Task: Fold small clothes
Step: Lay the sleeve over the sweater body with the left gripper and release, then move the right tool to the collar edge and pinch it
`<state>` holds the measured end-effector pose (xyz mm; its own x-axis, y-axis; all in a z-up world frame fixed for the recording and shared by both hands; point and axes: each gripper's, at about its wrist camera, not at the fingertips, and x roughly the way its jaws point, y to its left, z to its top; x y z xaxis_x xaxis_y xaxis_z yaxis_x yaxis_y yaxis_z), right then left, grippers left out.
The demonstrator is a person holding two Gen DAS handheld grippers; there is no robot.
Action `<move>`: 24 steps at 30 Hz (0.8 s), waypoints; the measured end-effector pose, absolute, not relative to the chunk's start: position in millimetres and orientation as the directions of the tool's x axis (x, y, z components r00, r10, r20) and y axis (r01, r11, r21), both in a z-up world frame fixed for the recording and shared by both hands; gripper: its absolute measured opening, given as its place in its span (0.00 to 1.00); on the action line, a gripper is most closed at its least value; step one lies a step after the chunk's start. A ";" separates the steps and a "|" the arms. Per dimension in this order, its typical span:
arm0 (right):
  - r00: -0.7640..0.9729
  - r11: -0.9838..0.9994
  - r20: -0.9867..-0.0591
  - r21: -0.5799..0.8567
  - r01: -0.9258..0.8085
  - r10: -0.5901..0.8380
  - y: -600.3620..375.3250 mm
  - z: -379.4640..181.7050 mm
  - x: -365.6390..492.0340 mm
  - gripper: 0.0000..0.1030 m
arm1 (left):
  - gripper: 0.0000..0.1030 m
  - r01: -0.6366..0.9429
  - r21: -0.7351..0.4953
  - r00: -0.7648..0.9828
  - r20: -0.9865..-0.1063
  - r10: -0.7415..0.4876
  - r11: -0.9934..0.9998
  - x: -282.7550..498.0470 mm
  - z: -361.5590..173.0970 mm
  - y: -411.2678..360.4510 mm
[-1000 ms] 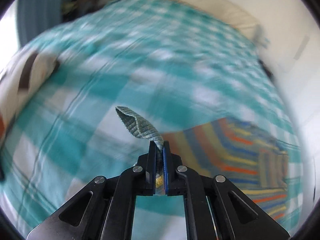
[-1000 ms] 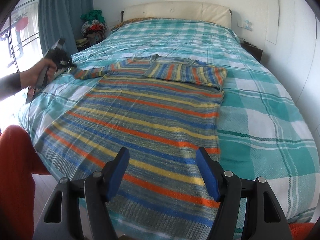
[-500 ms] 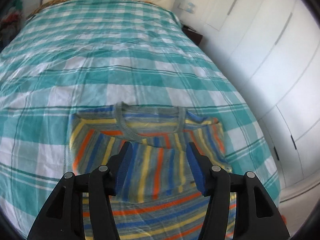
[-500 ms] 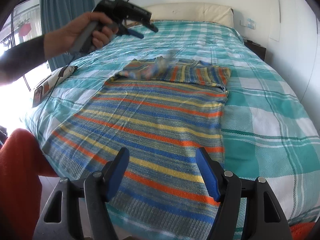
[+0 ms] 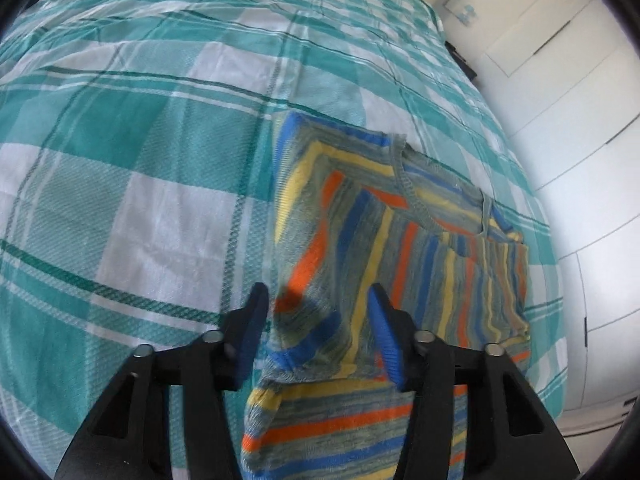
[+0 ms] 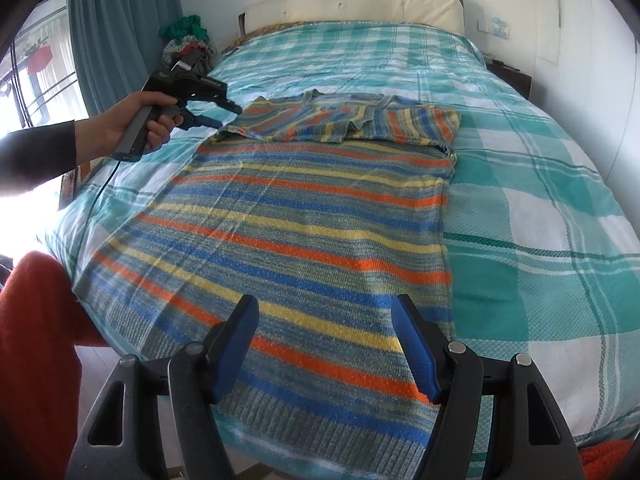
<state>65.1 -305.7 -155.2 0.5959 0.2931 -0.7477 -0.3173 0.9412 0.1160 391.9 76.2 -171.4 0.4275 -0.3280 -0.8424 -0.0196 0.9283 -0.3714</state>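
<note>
A striped sweater (image 6: pixel 304 216) in blue, orange, yellow and grey lies flat on the bed, hem toward me, collar at the far end. Both sleeves are folded across its chest (image 6: pixel 348 122). My left gripper (image 5: pixel 316 316) is open and empty, hovering just above the sweater's left shoulder fold (image 5: pixel 320 240). In the right wrist view it shows held in a hand (image 6: pixel 218 114) at the sweater's upper left. My right gripper (image 6: pixel 326 340) is open and empty above the hem (image 6: pixel 320 412).
The bed has a teal and white checked cover (image 6: pixel 540 208) and a cream headboard (image 6: pixel 352 4). A pile of clothes (image 6: pixel 188 44) and a blue curtain (image 6: pixel 120 32) stand at the left. White wardrobe doors (image 5: pixel 580 120) line the right. Red fabric (image 6: pixel 36 360) shows at lower left.
My left gripper carried the left sleeve over the chest, opened and let it go, then swung back to the left shoulder. My right gripper has stayed still and open.
</note>
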 end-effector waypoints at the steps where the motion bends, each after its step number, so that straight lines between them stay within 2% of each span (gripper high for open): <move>1: 0.594 0.941 -0.750 0.112 -0.319 0.290 -304.2 -155.9 65.0 0.67 | 0.02 -0.046 -0.278 0.422 -0.876 -0.233 0.960 394.5 -174.3 72.9; 2: 0.593 0.941 -0.752 0.105 -0.323 0.288 -302.1 -156.3 65.2 0.67 | 0.02 -0.101 -0.242 0.438 -0.882 -0.175 0.965 394.8 -176.7 78.5; 4: 0.591 0.938 -0.753 0.099 -0.331 0.288 -299.6 -156.7 65.6 0.67 | 0.02 -0.172 -0.279 0.450 -0.875 -0.176 0.945 392.4 -181.2 98.0; 6: 0.586 0.934 -0.756 0.094 -0.345 0.292 -296.8 -157.9 65.6 0.67 | 0.05 -0.140 -0.287 0.449 -0.871 -0.198 0.948 391.3 -184.3 101.3; 8: 0.577 0.930 -0.761 0.094 -0.356 0.298 -295.6 -160.0 66.3 0.67 | 0.12 -0.096 -0.234 0.430 -0.886 -0.172 0.967 389.8 -180.6 95.6; 10: 0.571 0.928 -0.763 0.099 -0.360 0.303 -295.4 -161.5 66.8 0.67 | 0.29 -0.114 -0.204 0.447 -0.885 -0.133 0.972 385.8 -168.9 97.4; 12: 0.569 0.927 -0.762 0.112 -0.357 0.310 -297.8 -162.0 67.8 0.67 | 0.34 -0.136 -0.198 0.534 -0.840 -0.097 0.971 373.8 -148.0 104.1; 14: 0.570 0.929 -0.759 0.123 -0.348 0.314 -300.3 -161.9 68.7 0.67 | 0.34 -0.101 -0.197 0.597 -0.796 -0.099 0.975 364.0 -131.8 99.4; 17: 0.574 0.933 -0.755 0.142 -0.331 0.318 -305.3 -161.4 71.1 0.67 | 0.34 0.028 -0.204 0.629 -0.758 -0.175 0.979 356.7 -127.0 74.9; 19: 0.570 0.936 -0.758 0.152 -0.319 0.317 -307.4 -162.6 72.8 0.67 | 0.44 0.087 -0.147 0.595 -0.786 -0.170 0.985 357.5 -141.6 57.3; 21: 0.567 0.938 -0.761 0.159 -0.308 0.315 -309.4 -163.5 73.7 0.67 | 0.58 0.055 -0.075 0.495 -0.864 -0.093 0.996 363.4 -179.0 55.7; 22: 0.568 0.939 -0.761 0.161 -0.303 0.313 -310.2 -163.3 73.5 0.67 | 0.60 0.034 -0.067 0.463 -0.883 -0.075 0.997 364.3 -193.0 59.9; 23: 0.571 0.941 -0.760 0.160 -0.299 0.311 -310.7 -162.6 73.4 0.67 | 0.60 0.032 -0.109 0.495 -0.862 -0.110 0.994 357.1 -195.1 68.3; 24: 0.577 0.943 -0.757 0.159 -0.294 0.307 -311.6 -161.1 72.6 0.67 | 0.65 0.016 -0.126 0.519 -0.847 -0.116 0.992 349.4 -190.1 75.4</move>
